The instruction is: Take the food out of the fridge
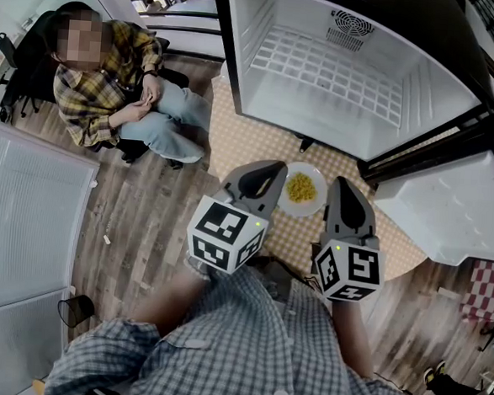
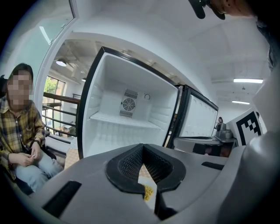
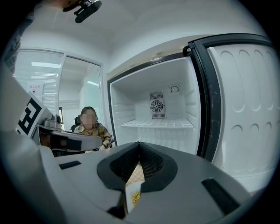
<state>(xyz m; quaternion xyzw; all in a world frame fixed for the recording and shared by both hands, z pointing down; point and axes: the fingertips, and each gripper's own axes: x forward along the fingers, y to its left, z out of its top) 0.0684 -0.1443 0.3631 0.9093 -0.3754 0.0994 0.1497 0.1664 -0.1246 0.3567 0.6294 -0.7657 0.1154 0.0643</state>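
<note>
A white plate of yellow corn sits on the checkered tabletop in front of the open fridge. The fridge's shelves are bare. My left gripper is shut, its tip at the plate's left edge. My right gripper is shut too, its tip just right of the plate. Neither holds anything. In the left gripper view the closed jaws point at the fridge, with the plate showing below them. The right gripper view shows the same: shut jaws, plate, fridge.
The fridge door stands open to the right. A seated person in a plaid shirt is on the left, beside the table. A white cabinet fills the near left. The floor is wood.
</note>
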